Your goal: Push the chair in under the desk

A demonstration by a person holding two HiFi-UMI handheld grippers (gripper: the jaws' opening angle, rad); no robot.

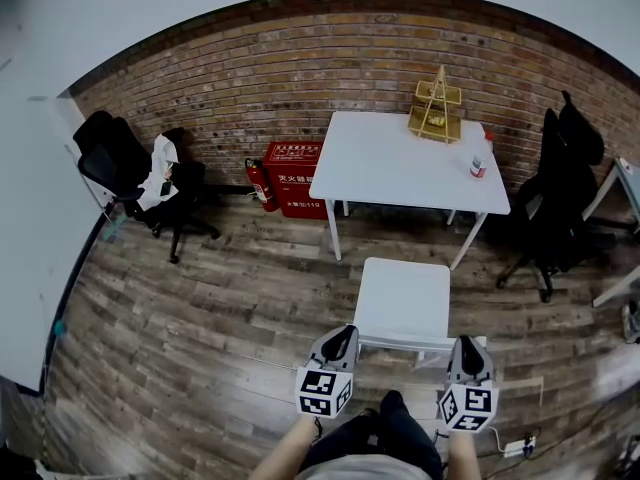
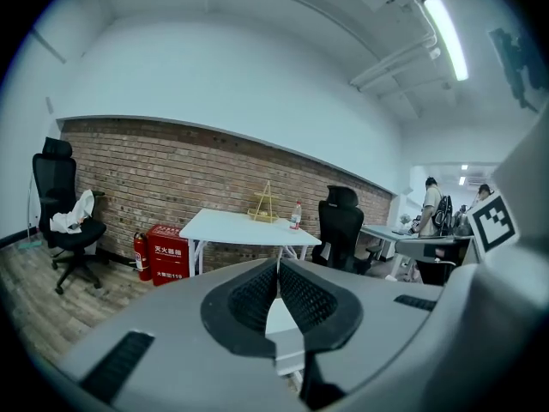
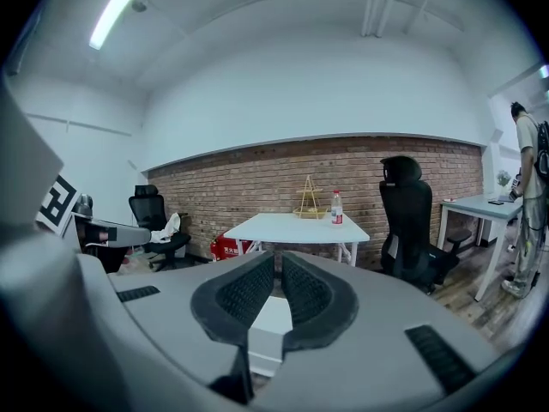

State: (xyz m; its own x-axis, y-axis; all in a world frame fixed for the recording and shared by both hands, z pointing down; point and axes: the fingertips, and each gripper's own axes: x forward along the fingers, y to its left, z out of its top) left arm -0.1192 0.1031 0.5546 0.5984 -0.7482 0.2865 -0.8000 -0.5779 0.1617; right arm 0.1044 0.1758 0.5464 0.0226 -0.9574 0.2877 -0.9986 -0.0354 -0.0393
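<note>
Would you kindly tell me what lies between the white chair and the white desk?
Only bare wooden floor lies between the white chair and the white desk; the head view shows this.

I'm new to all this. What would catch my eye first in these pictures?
A small white chair stands pulled out in front of a white desk against a brick wall. In the foreground, the left gripper and the right gripper, both shut and empty, point at its near edge. A bright red box sits left of the desk.
</note>
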